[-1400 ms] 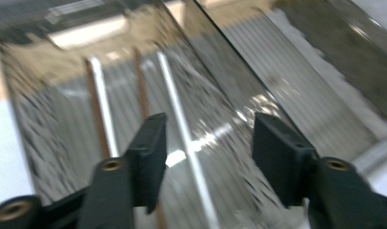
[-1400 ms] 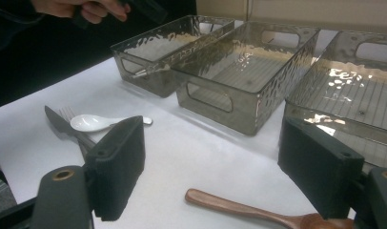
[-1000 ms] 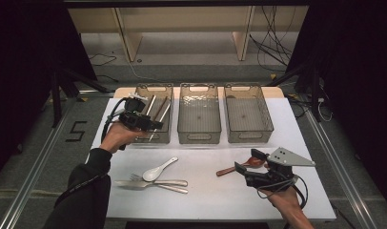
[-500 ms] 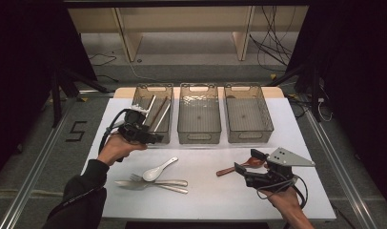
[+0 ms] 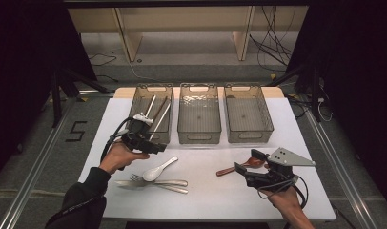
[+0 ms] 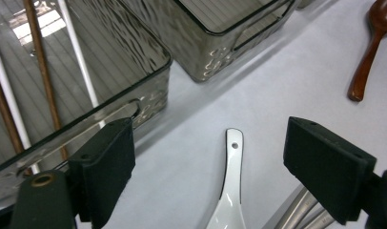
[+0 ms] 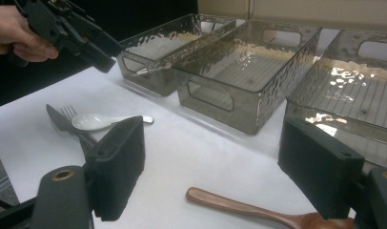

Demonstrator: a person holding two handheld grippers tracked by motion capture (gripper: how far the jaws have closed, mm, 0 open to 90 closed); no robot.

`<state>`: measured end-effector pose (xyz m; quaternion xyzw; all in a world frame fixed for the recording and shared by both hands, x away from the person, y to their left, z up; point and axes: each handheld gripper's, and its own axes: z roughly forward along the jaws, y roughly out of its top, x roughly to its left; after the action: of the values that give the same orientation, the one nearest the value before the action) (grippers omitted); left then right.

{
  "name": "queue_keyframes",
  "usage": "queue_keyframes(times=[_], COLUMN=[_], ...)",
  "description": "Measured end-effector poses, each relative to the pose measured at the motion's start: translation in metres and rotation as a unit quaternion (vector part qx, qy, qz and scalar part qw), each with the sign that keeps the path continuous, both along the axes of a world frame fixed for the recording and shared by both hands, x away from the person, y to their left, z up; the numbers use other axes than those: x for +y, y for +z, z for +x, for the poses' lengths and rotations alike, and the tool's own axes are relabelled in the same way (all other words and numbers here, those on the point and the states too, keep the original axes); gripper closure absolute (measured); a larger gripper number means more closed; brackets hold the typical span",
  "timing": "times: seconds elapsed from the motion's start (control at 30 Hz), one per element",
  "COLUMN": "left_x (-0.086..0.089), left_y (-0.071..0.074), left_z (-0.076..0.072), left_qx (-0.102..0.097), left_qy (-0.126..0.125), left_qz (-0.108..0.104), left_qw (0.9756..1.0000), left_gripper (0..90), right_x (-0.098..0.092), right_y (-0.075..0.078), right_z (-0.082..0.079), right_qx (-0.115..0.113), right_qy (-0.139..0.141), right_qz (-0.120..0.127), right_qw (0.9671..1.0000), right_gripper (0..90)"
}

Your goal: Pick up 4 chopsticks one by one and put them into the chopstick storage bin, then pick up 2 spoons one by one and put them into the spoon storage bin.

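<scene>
Four utensils remain loose on the white surface (image 5: 206, 191): a fork (image 5: 134, 178) and knife (image 5: 175, 189) lying under the white spoon (image 5: 156, 171), and the wooden spoon (image 5: 237, 167) ahead of the right gripper (image 5: 247, 162), whose jaws stand spread and empty. Left gripper (image 5: 156, 147), its jaws just opened further and empty, hovers above the white spoon. Beyond, the left bin (image 5: 151, 114) already holds chopsticks (image 5: 156, 112); the middle bin (image 5: 198, 114) and right bin (image 5: 249, 114) are empty. Sorting appears partly done. Floor marking (image 5: 77, 131) reads "5".
</scene>
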<state>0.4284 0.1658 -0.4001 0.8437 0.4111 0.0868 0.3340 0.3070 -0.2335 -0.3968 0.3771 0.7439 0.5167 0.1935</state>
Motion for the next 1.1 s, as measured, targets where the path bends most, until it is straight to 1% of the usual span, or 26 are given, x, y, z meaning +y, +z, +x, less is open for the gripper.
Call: queue_keyframes(times=[0.1, 0.37, 0.57, 0.63, 0.73, 0.77, 0.93, 1.03, 1.1], left_x=[-0.003, -0.01, -0.015, -0.017, -0.019, -0.02, -0.022, -0.024, -0.027], left_y=[-0.002, -0.008, -0.017, -0.019, -0.021, -0.022, -0.024, -0.026, -0.028], left_z=[-0.004, -0.013, -0.017, -0.017, -0.018, -0.018, -0.018, -0.018, -0.019], left_qx=[-0.003, 0.0, 0.005, 0.009, 0.009, 0.009, 0.019, 0.027, 0.029], left_qy=[-0.007, -0.016, -0.026, -0.028, -0.032, -0.032, -0.036, -0.038, -0.044], left_qz=[0.011, 0.021, 0.049, 0.053, 0.064, 0.064, 0.075, 0.075, 0.083], left_qw=[0.9999, 0.9996, 0.9985, 0.9982, 0.9974, 0.9974, 0.9963, 0.9961, 0.9952], left_gripper=[17.5, 16.7, 16.5, 16.5, 16.5, 16.5, 16.5, 16.6, 16.7], right_x=[-0.001, 0.0, 0.0, 0.0, 0.0, 0.0, -0.001, 0.0, -0.001], right_y=[0.0, 0.0, 0.0, 0.0, 0.0, 0.0, 0.0, 0.0, 0.0], right_z=[0.0, 0.0, 0.0, 0.0, 0.0, 0.0, 0.001, 0.0, 0.0], right_qx=[0.0, -0.001, -0.001, 0.0, -0.001, -0.001, 0.001, 0.0, -0.001], right_qy=[-0.001, 0.001, 0.0, 0.0, 0.001, 0.0, -0.001, 0.0, -0.001], right_qz=[-0.001, -0.001, 0.0, 0.0, -0.001, -0.001, 0.0, -0.002, -0.002], right_qw=[1.0, 1.0, 1.0, 1.0, 1.0, 1.0, 1.0, 1.0, 1.0], right_gripper=[24.8, 24.8, 24.8, 24.8, 24.8, 24.8, 24.8, 24.8, 24.8])
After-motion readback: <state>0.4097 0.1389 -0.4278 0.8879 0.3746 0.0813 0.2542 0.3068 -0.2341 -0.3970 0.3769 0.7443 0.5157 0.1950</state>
